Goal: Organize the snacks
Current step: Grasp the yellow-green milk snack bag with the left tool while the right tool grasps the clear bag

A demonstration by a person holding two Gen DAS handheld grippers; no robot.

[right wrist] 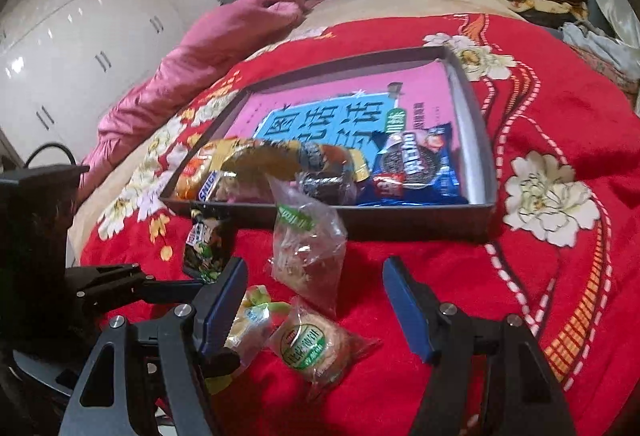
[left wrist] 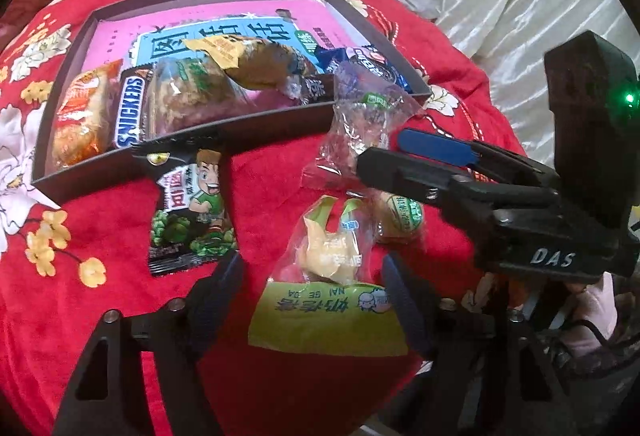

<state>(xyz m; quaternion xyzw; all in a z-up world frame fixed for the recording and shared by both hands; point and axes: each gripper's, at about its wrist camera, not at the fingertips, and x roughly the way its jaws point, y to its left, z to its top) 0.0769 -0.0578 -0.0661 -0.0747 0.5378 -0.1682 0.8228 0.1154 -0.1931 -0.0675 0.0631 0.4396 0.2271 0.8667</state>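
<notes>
On the red floral blanket (right wrist: 560, 124) sits a shallow grey tray (left wrist: 200, 124), its near row already packed: an orange packet, a Snickers bar (left wrist: 134, 108), a clear pastry bag, a yellow-wrapped cake and an Oreo pack (right wrist: 416, 160), all tight against the near wall, apparently to leave the far half free. Four snacks lie loose just near of the tray.

The left gripper (left wrist: 312, 300) stands about half open astride the green-labelled bag (left wrist: 332, 288), pads either side of it, not pressing that I can see. The right gripper (right wrist: 316, 308) is likewise about half open, holding nothing, with the round cake (right wrist: 312, 348) between its fingers and clear of both.

The left view alone shows the cartoon packet (left wrist: 192, 204) in full and the right gripper's blue pad poised beside the clear bag (left wrist: 360, 124). The right view alone shows the tray's empty far right corner.
</notes>
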